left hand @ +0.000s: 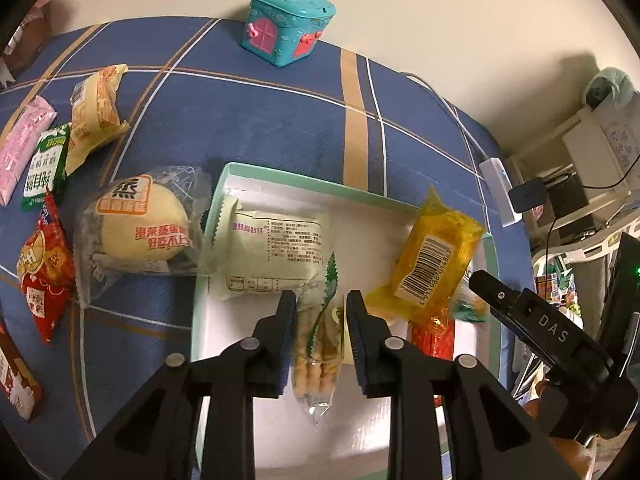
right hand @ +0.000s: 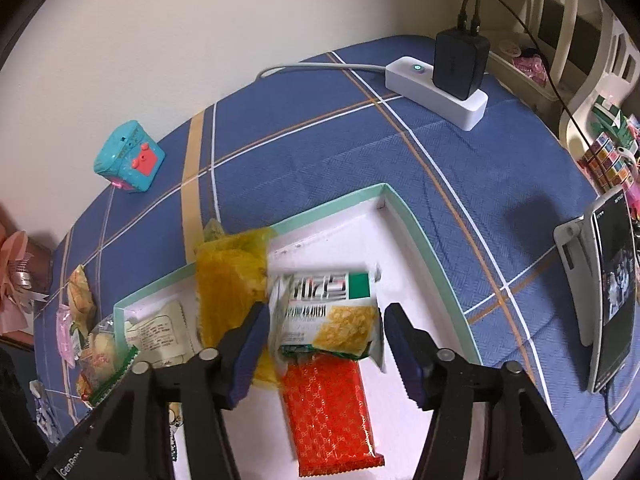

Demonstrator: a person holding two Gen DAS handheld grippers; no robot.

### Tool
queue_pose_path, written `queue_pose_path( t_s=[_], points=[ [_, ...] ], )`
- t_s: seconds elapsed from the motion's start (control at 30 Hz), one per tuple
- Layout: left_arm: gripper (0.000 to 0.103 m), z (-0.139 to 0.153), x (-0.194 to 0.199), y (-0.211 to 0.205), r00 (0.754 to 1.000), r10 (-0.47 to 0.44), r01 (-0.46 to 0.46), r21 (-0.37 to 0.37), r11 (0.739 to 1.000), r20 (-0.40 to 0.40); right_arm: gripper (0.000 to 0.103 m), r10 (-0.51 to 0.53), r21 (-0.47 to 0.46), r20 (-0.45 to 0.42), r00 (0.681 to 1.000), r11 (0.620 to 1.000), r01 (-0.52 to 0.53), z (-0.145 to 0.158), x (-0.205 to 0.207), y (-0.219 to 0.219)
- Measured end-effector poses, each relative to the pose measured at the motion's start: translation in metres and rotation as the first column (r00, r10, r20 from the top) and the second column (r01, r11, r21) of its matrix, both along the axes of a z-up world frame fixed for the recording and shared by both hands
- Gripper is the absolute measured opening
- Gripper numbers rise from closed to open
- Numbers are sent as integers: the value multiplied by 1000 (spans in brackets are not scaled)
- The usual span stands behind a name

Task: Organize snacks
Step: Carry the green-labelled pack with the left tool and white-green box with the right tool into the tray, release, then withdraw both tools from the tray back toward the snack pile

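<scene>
A white tray with a mint-green rim (left hand: 280, 176) lies on a blue checked cloth. My left gripper (left hand: 320, 304) points down into it, jaws slightly apart, with a clear packet of biscuit sticks (left hand: 318, 360) lying loose between the pads. My right gripper (right hand: 328, 312) is open over the tray (right hand: 416, 240). A green-and-white corn snack packet (right hand: 328, 316) sits blurred between its fingers with a gap on each side. Under it lie a red packet (right hand: 332, 400) and a yellow packet (right hand: 228, 292). A pale packet (left hand: 272, 252) rests in the tray's far left part.
Left of the tray, loose snacks lie on the cloth: a steamed-cake packet (left hand: 140, 228), a red packet (left hand: 44, 280), a green-white one (left hand: 46, 168), a pink one (left hand: 20, 148). A teal toy house (left hand: 286, 24) stands by the wall. A power strip (right hand: 436, 88) and phone stand (right hand: 608, 292) sit right.
</scene>
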State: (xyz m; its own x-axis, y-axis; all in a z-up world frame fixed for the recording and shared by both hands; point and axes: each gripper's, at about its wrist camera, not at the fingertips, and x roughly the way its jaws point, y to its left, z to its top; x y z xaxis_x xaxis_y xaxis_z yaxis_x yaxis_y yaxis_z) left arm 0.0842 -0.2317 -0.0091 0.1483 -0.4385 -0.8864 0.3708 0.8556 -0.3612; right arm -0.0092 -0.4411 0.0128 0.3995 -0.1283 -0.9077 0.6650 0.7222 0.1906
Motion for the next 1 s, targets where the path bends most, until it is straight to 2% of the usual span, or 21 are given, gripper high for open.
queue_pose_path(
  t_s=[0.17,0.23,0.3,0.33,0.47,0.53,0.67,1.0],
  points=[
    [51,-1,0,-8,1000,-10,8,78,997,22,64,-6,11,-28,1000,1000,7,-4,0,-1],
    [66,-2,1,-7,1000,0,-2,105,994,24,64,-2,12,-42,999,1000,2,-6,1,-1],
    [78,-3,3,-5,999,12,-16,135,991,30,75,7,13,-59,998,1000,-6,-7,3,1],
    [82,-2,4,-4,999,16,-22,149,989,37,84,6,9,-61,998,1000,-5,-6,3,1],
    [88,-1,7,5,998,33,-40,171,984,45,99,12,-9,-70,997,1000,-12,-5,6,5],
    [92,-1,8,6,998,38,-47,180,983,50,103,15,-19,-74,997,1000,-16,-4,7,6],
    [102,1,9,8,994,45,-67,224,972,104,103,24,-48,-87,996,998,-28,-4,10,9],
    [103,20,9,19,948,50,-157,325,933,313,103,25,-94,-38,999,995,-28,14,15,16]
  ],
)
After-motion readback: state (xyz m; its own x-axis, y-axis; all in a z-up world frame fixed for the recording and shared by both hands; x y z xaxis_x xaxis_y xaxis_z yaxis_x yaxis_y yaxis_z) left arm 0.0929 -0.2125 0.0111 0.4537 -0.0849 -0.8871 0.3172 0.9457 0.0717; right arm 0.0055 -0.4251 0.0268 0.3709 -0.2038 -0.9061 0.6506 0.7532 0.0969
